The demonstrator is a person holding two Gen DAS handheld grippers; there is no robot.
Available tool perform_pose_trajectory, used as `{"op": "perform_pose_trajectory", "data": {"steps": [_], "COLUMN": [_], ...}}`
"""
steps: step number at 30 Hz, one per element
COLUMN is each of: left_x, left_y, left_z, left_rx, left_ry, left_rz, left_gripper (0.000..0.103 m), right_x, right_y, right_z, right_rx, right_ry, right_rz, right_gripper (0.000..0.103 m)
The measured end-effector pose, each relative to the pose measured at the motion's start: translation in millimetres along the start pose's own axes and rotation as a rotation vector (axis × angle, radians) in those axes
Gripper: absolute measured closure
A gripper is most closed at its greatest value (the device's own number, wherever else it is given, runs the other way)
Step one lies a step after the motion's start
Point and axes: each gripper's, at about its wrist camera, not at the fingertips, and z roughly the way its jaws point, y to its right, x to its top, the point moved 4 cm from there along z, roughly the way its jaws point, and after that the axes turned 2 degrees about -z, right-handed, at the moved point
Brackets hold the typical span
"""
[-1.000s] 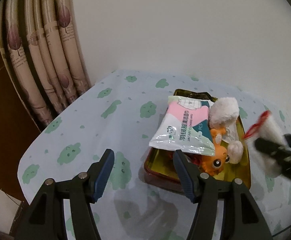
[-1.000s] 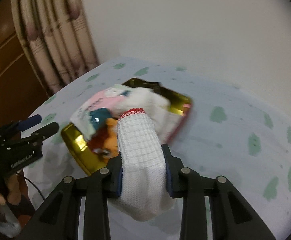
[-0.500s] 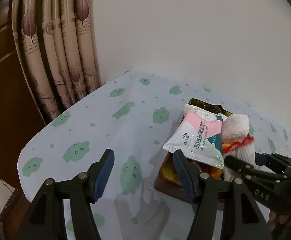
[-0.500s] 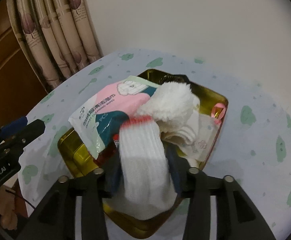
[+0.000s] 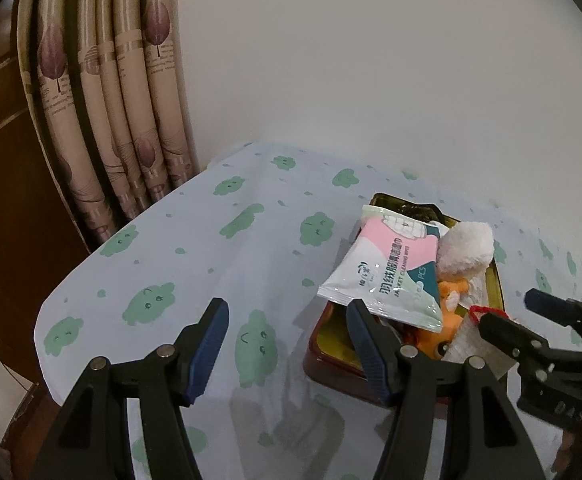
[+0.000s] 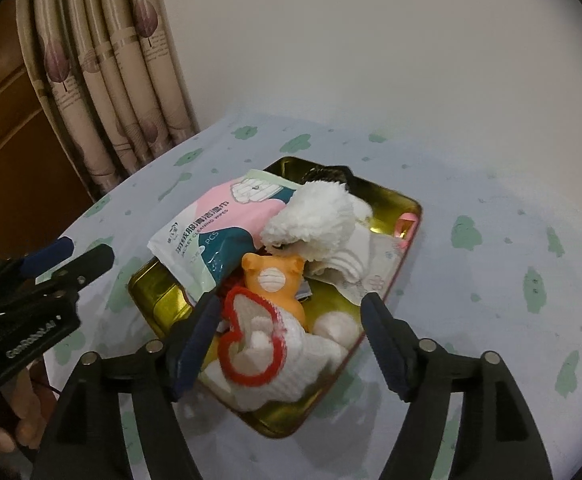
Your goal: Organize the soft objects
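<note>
Right gripper (image 6: 289, 316) opening over gold tray (image 6: 407, 204).
Red-trimmed white sock (image 6: 275, 352) between jaws, pads clear of it. Left gripper (image 5: 287, 322) wide, empty.

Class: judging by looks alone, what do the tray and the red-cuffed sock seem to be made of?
Tray: probably metal tin, glossy gold finish; it mirrors light and has crisp pressed edges.
Red-cuffed sock: seemingly knitted fabric, matte white; ribbed texture shows and it slumps softly.
</note>
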Motion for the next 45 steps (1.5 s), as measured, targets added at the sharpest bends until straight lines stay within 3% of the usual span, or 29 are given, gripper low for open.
{"op": "perform_pose_trajectory", "data": {"steps": [5, 13, 45], "left_x": [-4.3, -7.2, -12.2], "left_y": [10.0, 15.1, 25.7], "left_z": [-0.9, -4.3, -5.2], "left_rx": [-0.004, -0.01, -0.004], "left_ry": [-0.002, -0.003, -0.015], "left_rz": [0.042, 0.06, 0.105], "left_gripper": [0.04, 0.04, 0.04], "right_x": [-9.2, -24.6, -39.9], "right_y": [-8.9, -6.4, -8.1], "right_z": [-16.2, -31.8, -30.0], "right_rx": [-0.085, -0.193, -0.177], "right_ry": [0.018, 0.012, -0.03], "right_rz": [-0.013, 0.027, 0.067], "right_gripper": [0.016, 0.008, 0.005]}}
